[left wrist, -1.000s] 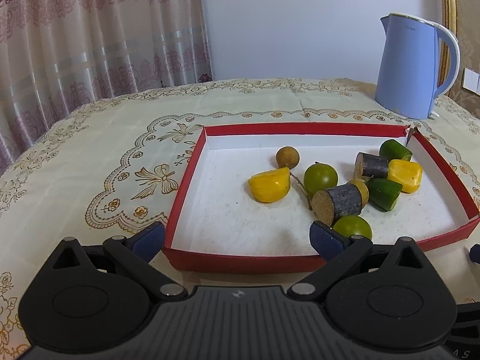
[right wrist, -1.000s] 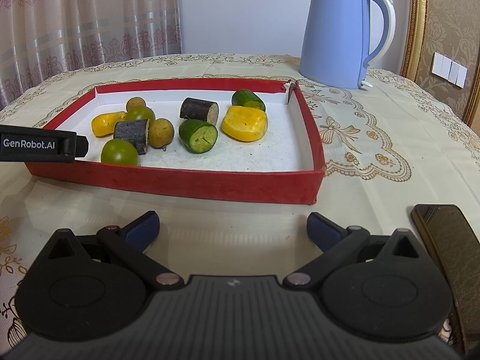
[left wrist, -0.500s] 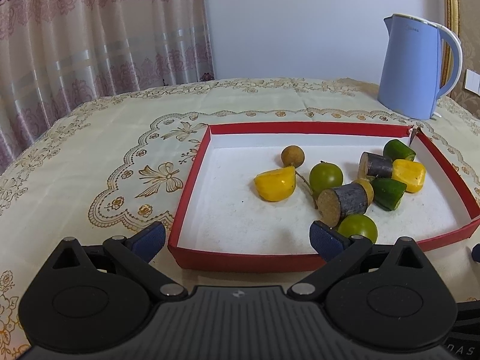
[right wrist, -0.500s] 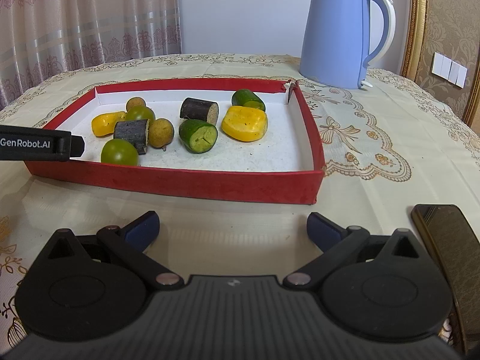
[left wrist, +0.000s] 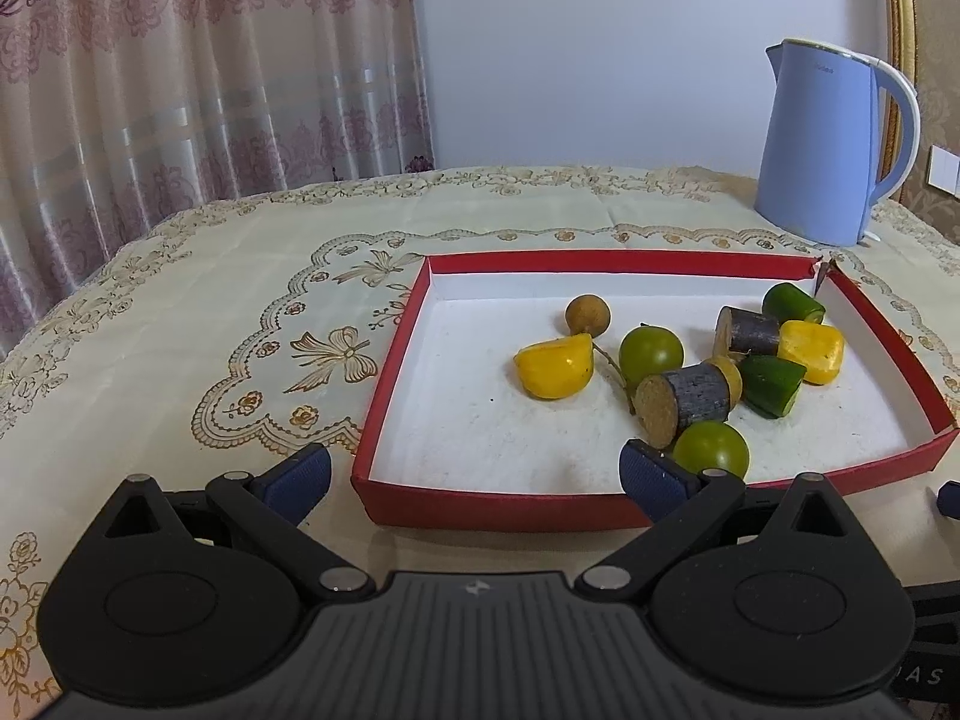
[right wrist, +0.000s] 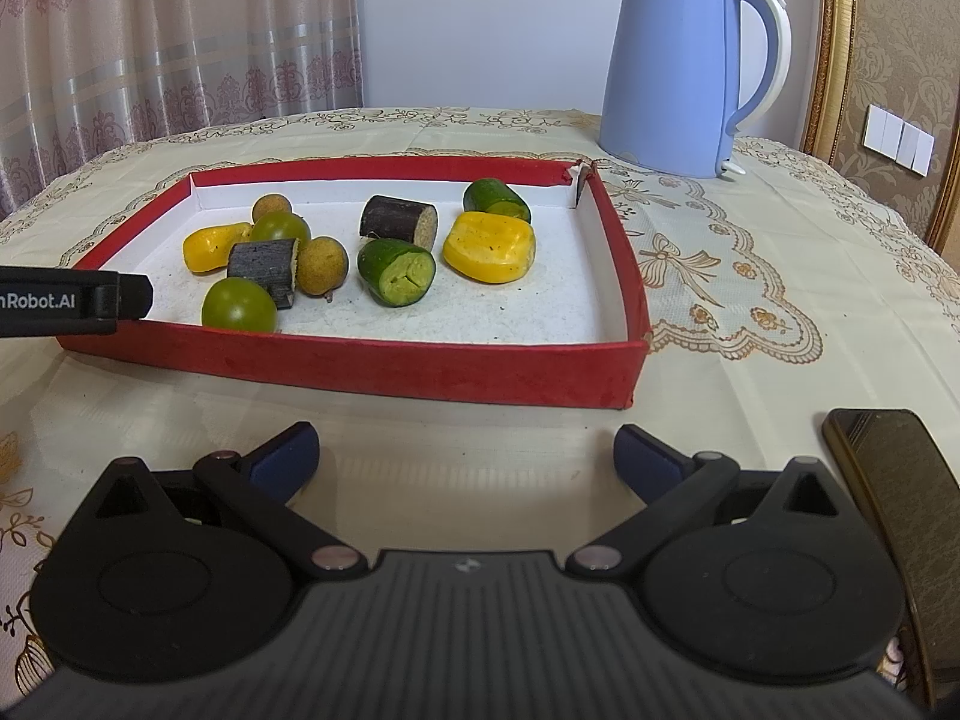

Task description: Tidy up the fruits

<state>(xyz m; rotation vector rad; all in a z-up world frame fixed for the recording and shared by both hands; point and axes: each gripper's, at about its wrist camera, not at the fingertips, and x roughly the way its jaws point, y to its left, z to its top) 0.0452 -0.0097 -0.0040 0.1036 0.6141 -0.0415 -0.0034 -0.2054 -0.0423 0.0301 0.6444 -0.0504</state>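
Red tray [right wrist: 372, 363] of cut yellow, green, dark fruits [right wrist: 396, 264], both tools [left wrist: 474, 474] [right wrist: 465, 456] spread wide, empty

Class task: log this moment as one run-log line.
left gripper: open, empty | right gripper: open, empty | fruit pieces: all in shallow red cardboard tray | phase: pre-grasp

two each: limes [right wrist: 239, 305], longans [right wrist: 322, 264], cucumber pieces [right wrist: 397, 272], sugarcane pieces [right wrist: 397, 220], yellow pieces [right wrist: 489, 246].

A home, likely a dining or living room. The tabletop [right wrist: 750, 324] wears a cream cloth embroidered with gold bows and scallops. Patterned pink curtains [left wrist: 180, 90] hang behind it, a blue electric kettle [right wrist: 678, 72] stands at the far edge, and a gilt frame [right wrist: 831, 48] and light switches [right wrist: 899, 138] sit on damask wallpaper.
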